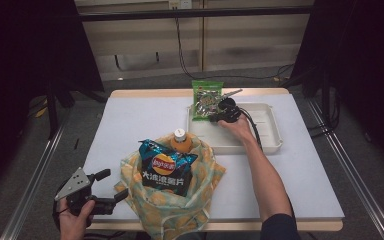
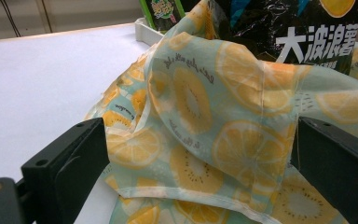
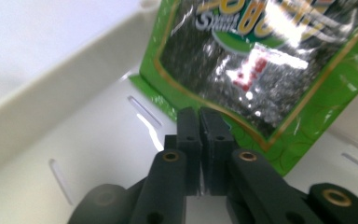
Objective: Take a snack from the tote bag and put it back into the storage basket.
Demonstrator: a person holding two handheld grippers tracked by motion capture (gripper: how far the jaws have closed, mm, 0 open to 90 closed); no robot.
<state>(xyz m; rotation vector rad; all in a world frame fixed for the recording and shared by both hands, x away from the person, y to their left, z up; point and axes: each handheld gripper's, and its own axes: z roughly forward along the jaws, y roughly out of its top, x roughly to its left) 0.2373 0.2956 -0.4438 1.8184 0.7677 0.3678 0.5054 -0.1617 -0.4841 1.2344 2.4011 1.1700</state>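
A lemon-print cloth bag (image 1: 180, 205) lies slumped at the table's front, holding a dark chips bag (image 1: 164, 172) and an orange bottle (image 1: 181, 141) upright inside it. My left gripper (image 1: 116, 184) stands open at the bag's left corner. In the left gripper view its jaws sit wide on either side of a cloth fold (image 2: 205, 116) without pressing it. A green snack packet (image 1: 206, 100) leans at the left end of a white tray (image 1: 270, 132). My right gripper (image 1: 215, 117) reaches into the tray. Its jaws (image 3: 200, 112) are together on the lower edge of the packet (image 3: 261, 56).
The white tabletop (image 1: 130, 125) runs bare to the left of the tray and behind the bag. Dark curtains flank the table on both sides. Cables trail over the floor behind it, and metal rails run along the floor on both sides.
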